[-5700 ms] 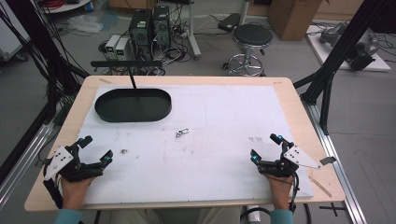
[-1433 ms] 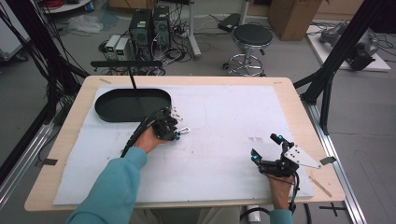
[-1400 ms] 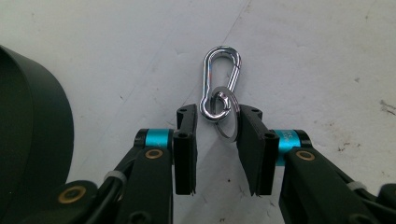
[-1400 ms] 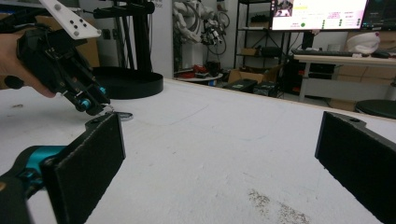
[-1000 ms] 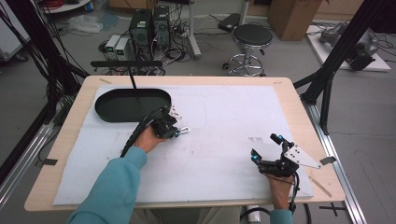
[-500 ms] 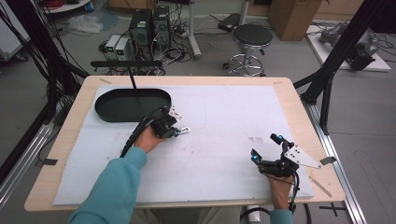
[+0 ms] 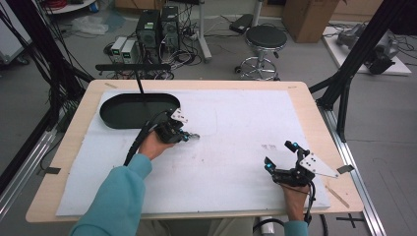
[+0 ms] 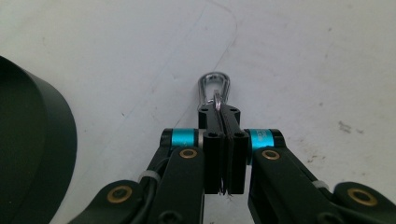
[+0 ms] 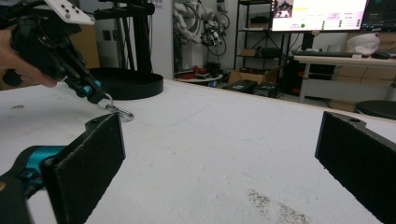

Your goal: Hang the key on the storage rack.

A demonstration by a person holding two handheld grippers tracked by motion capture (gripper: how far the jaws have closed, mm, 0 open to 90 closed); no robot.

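A small silver snap clip (image 8: 214, 88) with a ring lies on the white sheet (image 7: 236, 147), right of the black oval tray (image 7: 123, 110). My left gripper (image 8: 219, 109) is shut on the clip's ring end, and the clip's loop sticks out past the tips. From above, the left gripper (image 7: 186, 137) sits mid-table with the clip (image 7: 194, 136) at its tips. My right gripper (image 7: 279, 155) rests near the front right edge, wide open and holding nothing. In the right gripper view, its own gripper (image 9: 224, 140) faces the far-off left gripper (image 9: 91, 93), the clip (image 9: 119, 112) and the tray (image 9: 126, 84).
The tray's dark wall (image 8: 28, 154) stands close to the left of my left gripper. Black frame posts (image 7: 344, 78) flank the table. A stool (image 7: 265, 39) and computer boxes (image 7: 157, 29) stand on the floor beyond the far edge. A smudge (image 9: 275, 207) marks the sheet.
The left gripper has come from the front left corner to the clip at mid-table and shut on it. Over the last second nothing visibly moved. The right gripper stayed put.
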